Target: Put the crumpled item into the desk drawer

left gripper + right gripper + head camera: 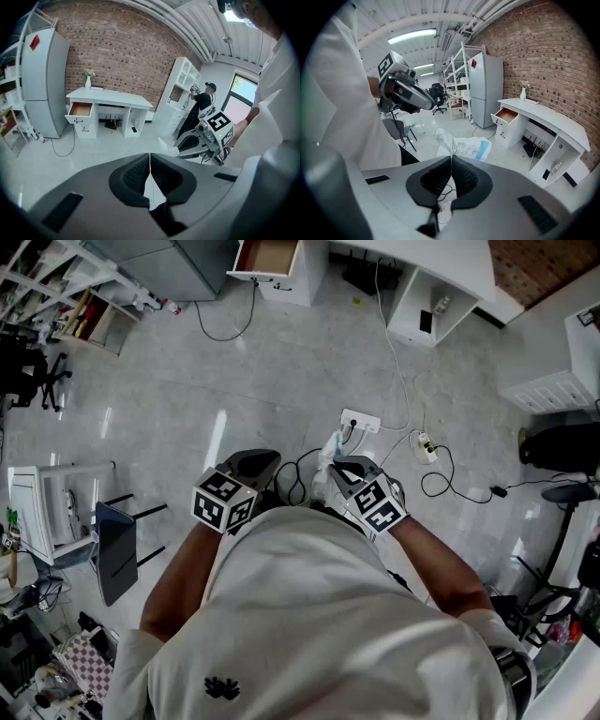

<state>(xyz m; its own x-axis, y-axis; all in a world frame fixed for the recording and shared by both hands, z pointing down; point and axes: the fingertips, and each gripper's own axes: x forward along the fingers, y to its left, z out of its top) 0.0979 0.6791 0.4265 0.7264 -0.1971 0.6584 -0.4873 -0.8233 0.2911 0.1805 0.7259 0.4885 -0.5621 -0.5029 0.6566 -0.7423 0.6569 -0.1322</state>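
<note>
Right gripper [451,157] pinches crumpled item [465,148], its length seemingly pointing forward.

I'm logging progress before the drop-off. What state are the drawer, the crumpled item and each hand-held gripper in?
left hand-held gripper: shut, nothing between the jaws.
right hand-held gripper: shut on the crumpled item.
crumpled item: pinched at one edge, held up off the floor.
desk drawer: pulled open.
</note>
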